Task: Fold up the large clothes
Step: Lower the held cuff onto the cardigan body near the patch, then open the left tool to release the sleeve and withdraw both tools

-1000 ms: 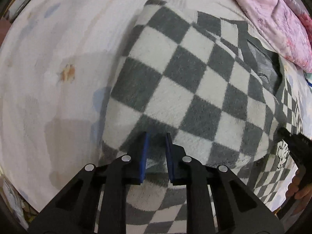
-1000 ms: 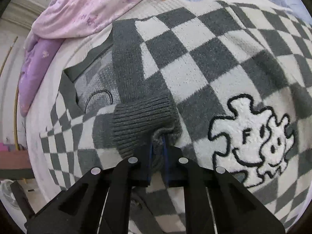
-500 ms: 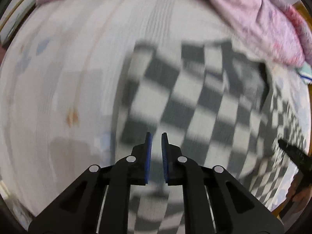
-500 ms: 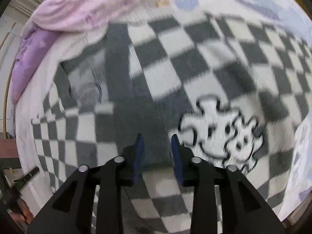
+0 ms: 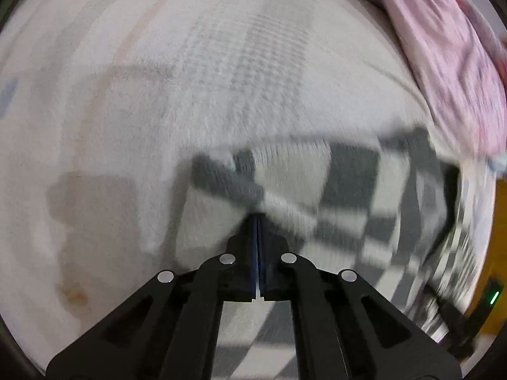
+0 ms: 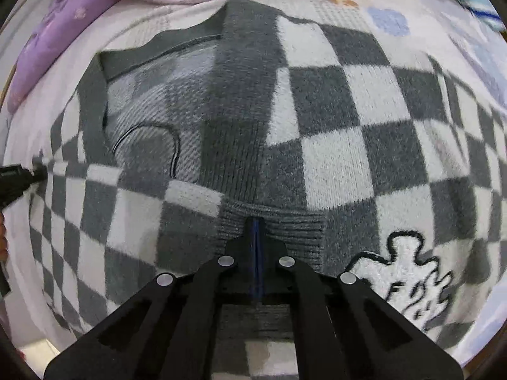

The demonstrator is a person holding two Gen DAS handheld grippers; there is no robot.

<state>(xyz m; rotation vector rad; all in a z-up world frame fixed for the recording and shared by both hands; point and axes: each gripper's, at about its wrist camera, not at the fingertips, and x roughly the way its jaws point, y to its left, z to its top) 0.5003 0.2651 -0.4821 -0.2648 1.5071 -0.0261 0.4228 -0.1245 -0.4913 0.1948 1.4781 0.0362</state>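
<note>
Right gripper [image 6: 257, 221] has just closed, jaws pinching the grey ribbed cuff [image 6: 285, 224] of the checkered sweater [image 6: 332, 145]. Left gripper [image 5: 257, 218] has likewise closed on the sweater's edge. White patch [image 6: 408, 281] reads "F".

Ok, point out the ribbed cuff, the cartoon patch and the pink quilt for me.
ribbed cuff [image 6: 279, 224], right wrist view, on the grey ribbing just above the fingertips.
cartoon patch [image 6: 408, 272], right wrist view, on its white fleecy middle.
pink quilt [image 5: 443, 63], left wrist view, on its rumpled upper-right fold.
</note>
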